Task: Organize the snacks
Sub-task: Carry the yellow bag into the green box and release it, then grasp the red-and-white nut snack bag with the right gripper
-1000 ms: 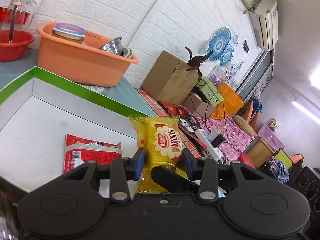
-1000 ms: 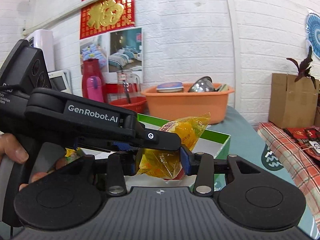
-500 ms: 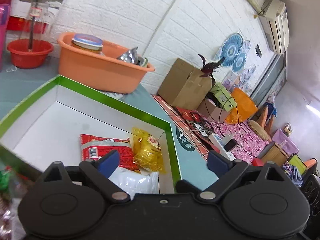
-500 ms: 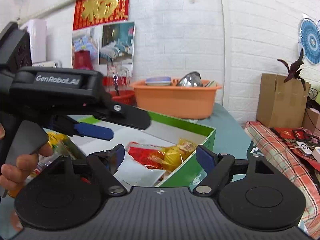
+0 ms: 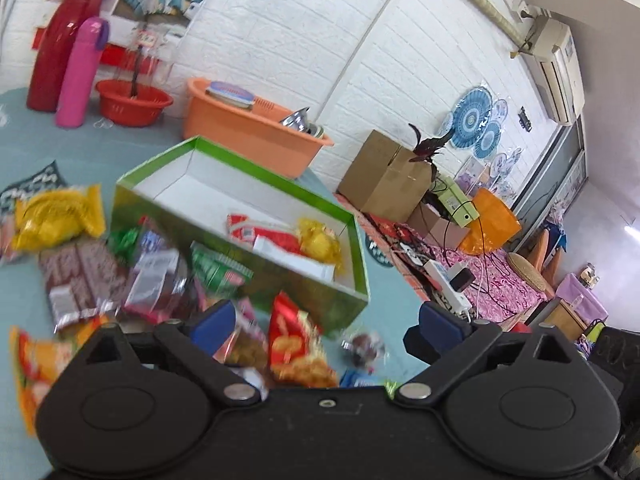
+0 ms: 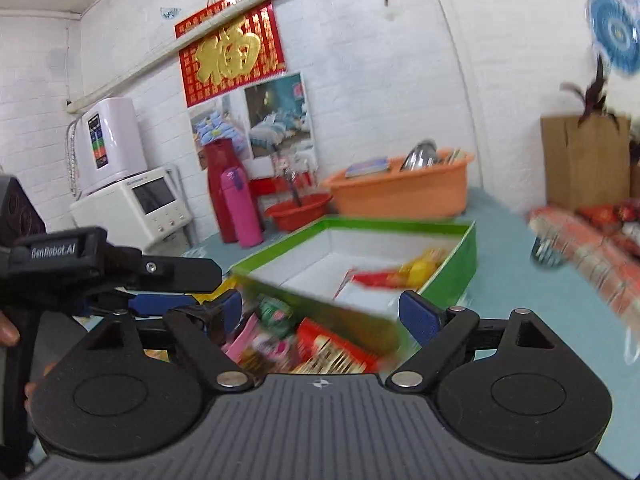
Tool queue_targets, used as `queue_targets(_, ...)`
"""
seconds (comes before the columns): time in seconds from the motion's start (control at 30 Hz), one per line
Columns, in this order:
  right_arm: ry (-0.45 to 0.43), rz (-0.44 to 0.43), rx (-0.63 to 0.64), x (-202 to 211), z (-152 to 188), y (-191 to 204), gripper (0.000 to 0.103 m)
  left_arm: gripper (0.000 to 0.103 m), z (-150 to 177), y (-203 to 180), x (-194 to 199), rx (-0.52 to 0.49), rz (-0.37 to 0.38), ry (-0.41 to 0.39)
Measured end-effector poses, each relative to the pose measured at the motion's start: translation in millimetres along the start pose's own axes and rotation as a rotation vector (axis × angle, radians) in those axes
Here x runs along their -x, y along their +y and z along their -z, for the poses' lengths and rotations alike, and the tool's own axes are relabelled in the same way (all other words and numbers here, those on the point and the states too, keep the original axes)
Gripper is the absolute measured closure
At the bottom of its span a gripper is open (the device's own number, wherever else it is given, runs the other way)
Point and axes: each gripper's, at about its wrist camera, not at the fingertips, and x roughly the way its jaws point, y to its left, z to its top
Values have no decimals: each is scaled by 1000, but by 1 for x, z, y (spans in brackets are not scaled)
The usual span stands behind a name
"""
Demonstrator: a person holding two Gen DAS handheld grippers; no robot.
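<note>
Snack packets lie loose on the teal table at its near left, piled against the near wall of the green box; the blur hides most of their labels. A yellow bag sits furthest left, a brown packet just beside it, and a red packet lies nearest your left gripper.

Your left gripper has its blue pads spread wide, having just been opening, and nothing sits between them. It hangs above the loose pile, short of the box's near wall.

Inside the green box, three packets rest in the right-hand end: a red packet, a white packet and a yellow packet, all touching one another. The left-hand end of the box floor is bare white.

Your right gripper likewise has its jaws wide apart after just opening, with nothing gripped. In its view the left gripper stands at the left edge, and the box lies ahead.

Beyond the box, toward the far edge of the table, an orange basin holds dishes, with a red bowl, a pink bottle and a red flask to its left.
</note>
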Motion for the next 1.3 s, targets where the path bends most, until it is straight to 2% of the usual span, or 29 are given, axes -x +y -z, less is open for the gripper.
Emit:
queue_targets(0.13,91,-59,-55,-9,17,3,0,0,19,12,4,60,18,24)
queue_targets(0.3,141,-64,-1,-27,28,13,0,0,15,7,-8,6,46,60)
queue_targets(0.4,172,-48,8,-41,32,10,0,26,13,2,-33,-41,46,124)
queue_targets(0.6,224,-23,-8,-56,39,-4,0,29,12,2,-81,-50,25,209)
queue_targets(0.87,278,-15,-20,-68,41,-19,0,26,8,-4,-103,-129,2,222)
queue_targets(1.03,267,-14,-26,-67,44,-20,0,25,11,-12,-113,-223,-15,245)
queue_targets(1.07,264,-11,-26,-65,44,-22,0,23,12,-14,-114,-238,-18,244)
queue_targets(1.13,265,-2,-31,-61,45,-26,0,0,11,-16,-116,-239,-19,233)
queue_targets(1.2,260,-7,-42,-59,46,-30,0,0,10,-18,-119,-231,-25,212)
queue_targets(1.3,254,11,-28,-56,47,-29,1,0,6,-19,-128,-225,-40,236)
